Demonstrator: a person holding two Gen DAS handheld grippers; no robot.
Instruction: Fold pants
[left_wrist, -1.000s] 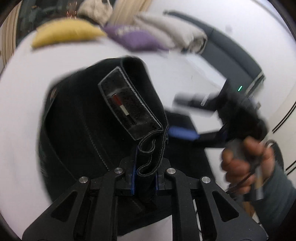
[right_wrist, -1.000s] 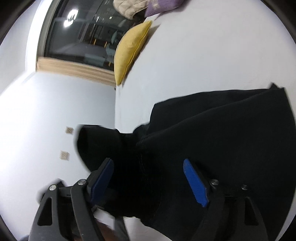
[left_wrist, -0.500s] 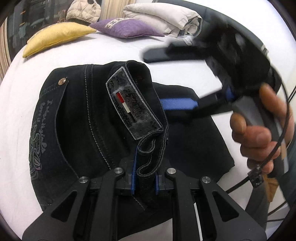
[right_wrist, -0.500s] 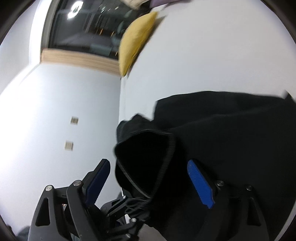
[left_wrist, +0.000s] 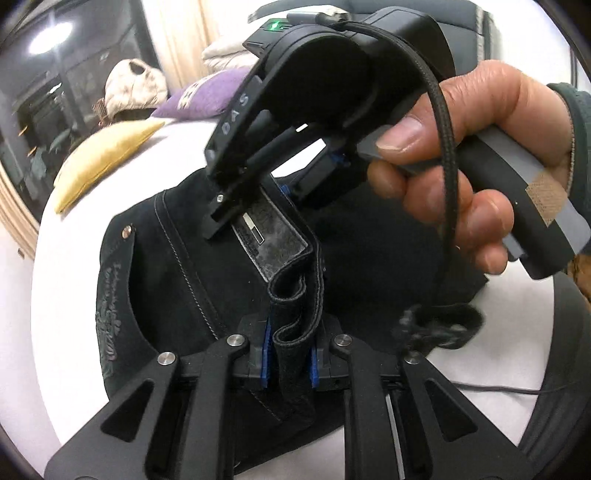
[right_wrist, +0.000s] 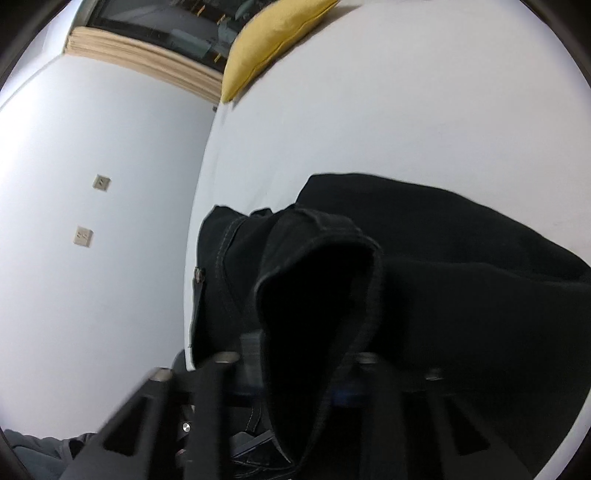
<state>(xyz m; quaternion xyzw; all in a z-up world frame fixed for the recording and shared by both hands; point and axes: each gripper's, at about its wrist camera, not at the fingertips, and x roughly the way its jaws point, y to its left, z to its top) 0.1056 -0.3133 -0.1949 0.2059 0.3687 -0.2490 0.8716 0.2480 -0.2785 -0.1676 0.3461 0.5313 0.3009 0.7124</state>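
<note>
The black denim pants (left_wrist: 177, 280) lie bunched on a white bed surface (left_wrist: 62, 369), with the waistband lifted off it. In the left wrist view, the left gripper (left_wrist: 289, 363) is clamped on a folded bit of that waistband, the fabric pinched between its blue-lined fingers (left_wrist: 266, 363). Just above the pinch sits a grey leather brand patch (left_wrist: 273, 240) on the band. This view alone shows the right gripper (left_wrist: 258, 206) from outside: a black tool held by the person's right hand (left_wrist: 461, 155), reaching down onto the waistband at the patch, with a braided black cable (left_wrist: 443, 184) hanging from it. How its jaws stand is hidden here.

The right wrist view shows the same waistband from the other side: a dark open loop of fabric (right_wrist: 317, 295) fills the space between the blurred black fingers (right_wrist: 207, 398), whose tips are covered by cloth, so I cannot tell whether it is closed on the fabric. It also shows a white wall (right_wrist: 92, 221).

A yellow satin cushion (left_wrist: 103, 158) lies well apart from the pants in both views; a purple cushion (left_wrist: 207, 96) shows only in the left.
</note>
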